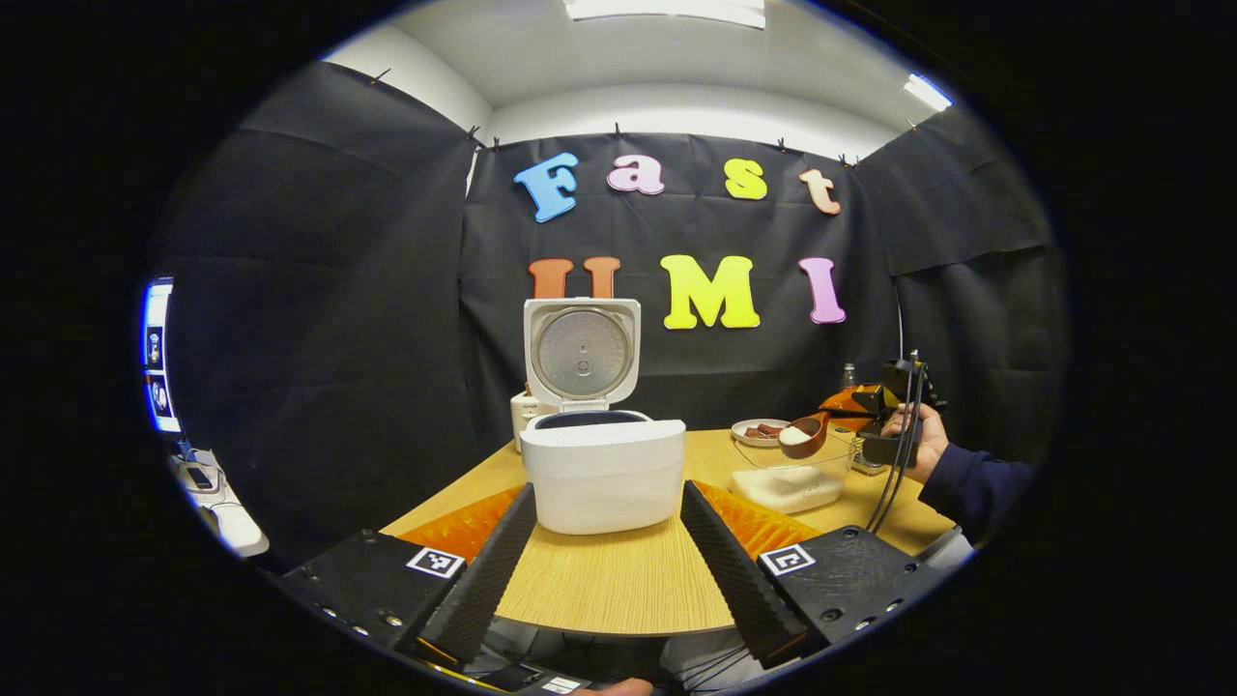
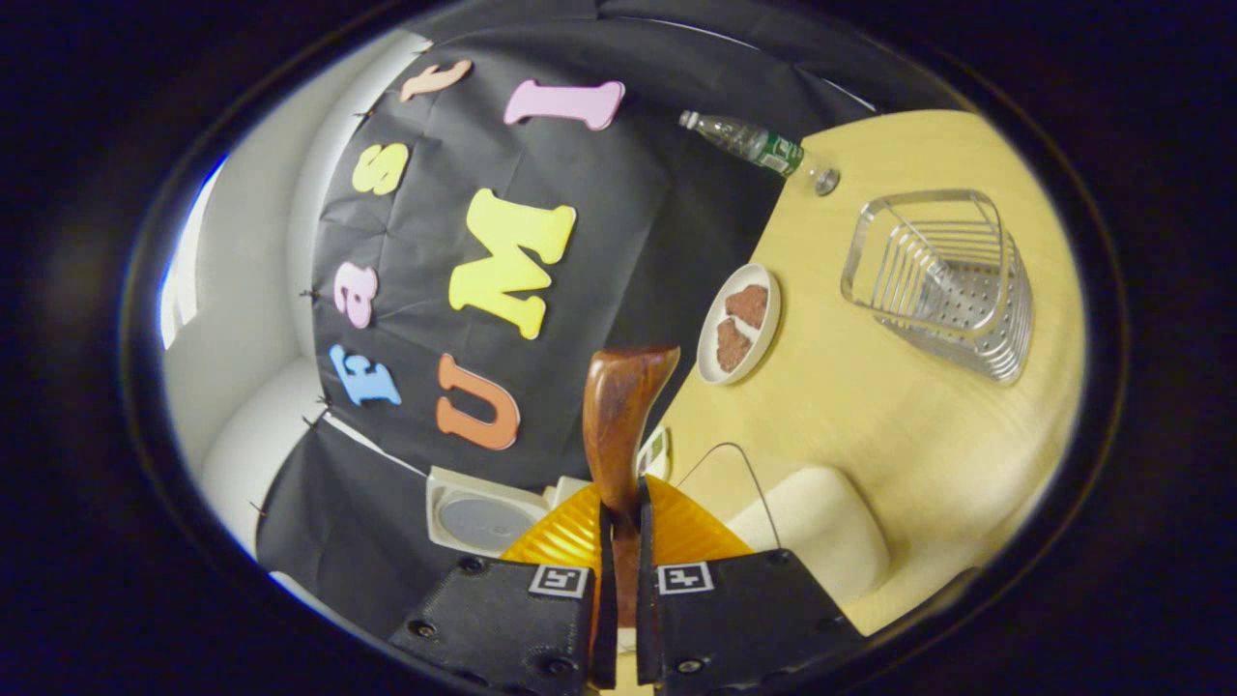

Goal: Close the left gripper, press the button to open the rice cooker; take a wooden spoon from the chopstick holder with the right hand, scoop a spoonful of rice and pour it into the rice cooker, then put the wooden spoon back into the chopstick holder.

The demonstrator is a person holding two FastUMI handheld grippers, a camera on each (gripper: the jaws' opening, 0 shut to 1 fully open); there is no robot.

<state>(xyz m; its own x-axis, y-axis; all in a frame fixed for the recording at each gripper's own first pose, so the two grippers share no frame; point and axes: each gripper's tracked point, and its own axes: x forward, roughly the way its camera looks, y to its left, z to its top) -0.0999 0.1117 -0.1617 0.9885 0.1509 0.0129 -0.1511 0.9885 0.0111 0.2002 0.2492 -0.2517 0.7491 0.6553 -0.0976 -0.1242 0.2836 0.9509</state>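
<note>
From the left gripper view, I see my left gripper (image 1: 607, 556) low over the wooden tabletop (image 1: 618, 590), its fingers spread wide apart and holding nothing. Straight ahead between them stands the white rice cooker (image 1: 603, 474), its lid (image 1: 582, 353) already swung upright, so the pot is open. Further right sits a clear container of rice (image 1: 792, 478), with a small plate (image 1: 759, 430) behind it. Above that container a hand (image 1: 923, 440) holds my right gripper (image 1: 850, 414), which carries the wooden spoon (image 1: 804, 435) with white rice in its bowl, well apart from the cooker.

In the right gripper view, the fingers are pressed onto the spoon's handle, pinching it. The metal chopstick holder (image 2: 942, 280) stands far right on the tabletop, and a water bottle (image 2: 754, 143) lies near the wall.

I judge the scoop is done and the carry to the cooker remains. The risk is spilling: tilting the spoon or moving it quickly over the tabletop would shed grains, and a loose pinch could let the handle twist.
</note>
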